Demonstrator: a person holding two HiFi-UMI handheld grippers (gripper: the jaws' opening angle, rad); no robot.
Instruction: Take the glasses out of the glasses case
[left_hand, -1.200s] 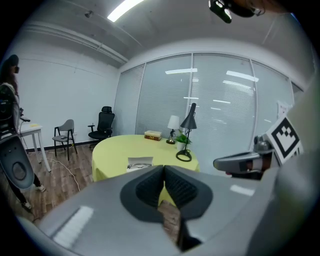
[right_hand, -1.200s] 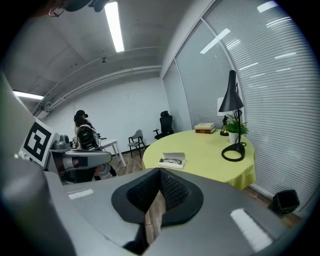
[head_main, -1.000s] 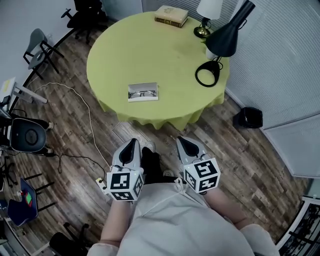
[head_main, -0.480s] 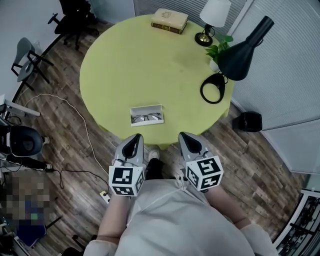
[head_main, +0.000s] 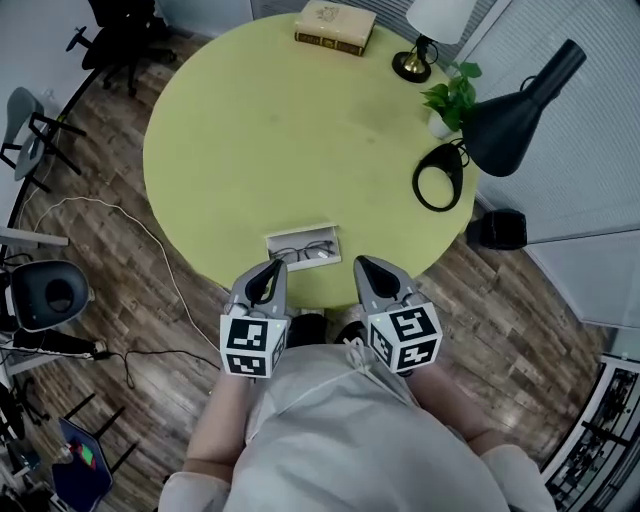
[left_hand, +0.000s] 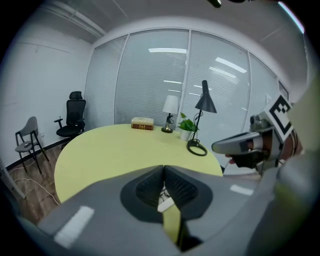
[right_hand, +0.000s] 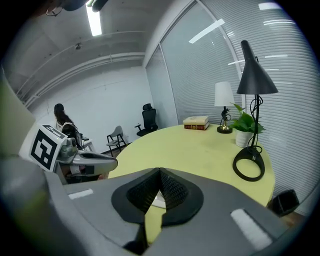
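An open white glasses case (head_main: 303, 245) lies near the front edge of the round yellow-green table (head_main: 250, 130), with dark-framed glasses (head_main: 302, 252) inside it. My left gripper (head_main: 271, 268) hangs just in front of the case's left end, jaws shut and empty. My right gripper (head_main: 363, 265) hovers at the table edge to the right of the case, also shut and empty. In the left gripper view a sliver of the case (left_hand: 165, 203) shows behind the closed jaws; in the right gripper view the case (right_hand: 158, 200) peeks out the same way.
At the table's far side lie a book (head_main: 335, 25), a small white-shaded lamp (head_main: 425, 30), a potted plant (head_main: 450, 100) and a black desk lamp (head_main: 495, 125). Chairs (head_main: 110, 30) and a cable (head_main: 150, 250) are on the wooden floor at left; a black bin (head_main: 495, 228) stands at right.
Both grippers and the head have moved forward to the table; the case, once well ahead, now lies right at the fingertips. Jaws stayed shut.
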